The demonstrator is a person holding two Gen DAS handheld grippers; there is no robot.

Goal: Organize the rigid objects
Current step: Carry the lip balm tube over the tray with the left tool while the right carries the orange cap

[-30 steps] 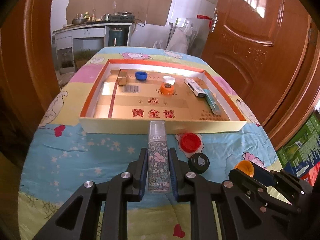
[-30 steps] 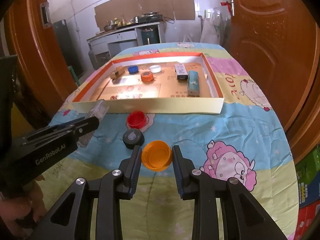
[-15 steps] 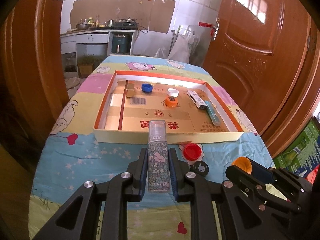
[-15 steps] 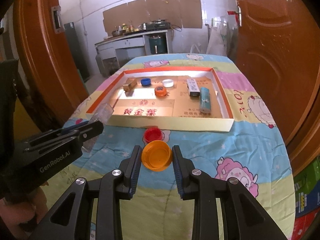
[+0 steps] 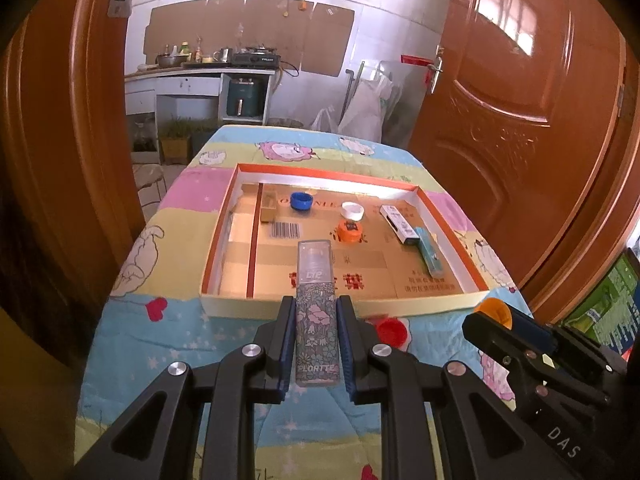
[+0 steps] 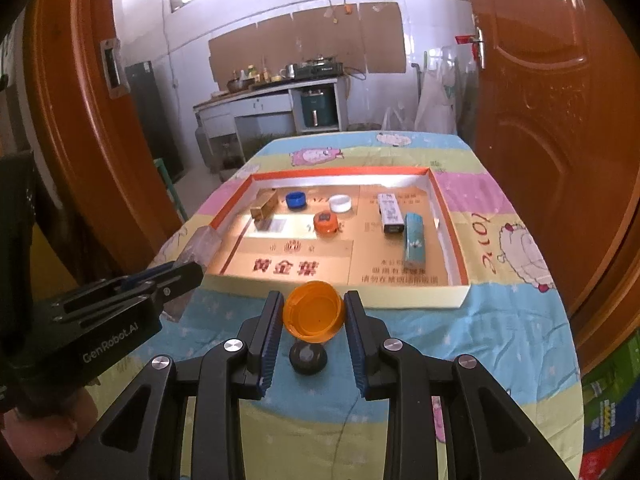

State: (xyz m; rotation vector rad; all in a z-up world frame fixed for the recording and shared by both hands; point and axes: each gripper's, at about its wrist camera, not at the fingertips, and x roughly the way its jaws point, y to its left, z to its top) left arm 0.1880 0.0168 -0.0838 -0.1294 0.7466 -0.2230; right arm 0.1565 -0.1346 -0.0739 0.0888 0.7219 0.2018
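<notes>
Orange plastic, in the form of a round bottle cap point(image 6: 314, 311) with its hollow side facing the camera, is clamped between the two jaws of the right gripper point(image 6: 313, 314), above the cartoon-printed cloth covering the table point(image 6: 512, 320). The left gripper point(image 5: 316, 320) is closed on a slim rectangular box with a floral print and a clear top point(image 5: 316, 312), held lengthwise so that its clear end points toward the shallow cardboard tray with white walls and an orange rim point(image 5: 440, 304). Inside the tray lie a blue cap point(image 5: 301, 201), a white cap point(image 5: 352, 211), an orange cap with a dark label point(image 5: 349, 231), a small brown box point(image 5: 267, 209), a white oblong box point(image 5: 397, 224) and, just beside it, a teal oblong box point(image 5: 430, 255). On the cloth outside the tray's near wall rest a red cap point(image 5: 392, 330) and, seen in the right wrist view below the held cap, a black round lid point(image 6: 308, 357). A hand point(image 6: 36, 428) appears at the lower left of the right wrist view, under the left gripper's body.
</notes>
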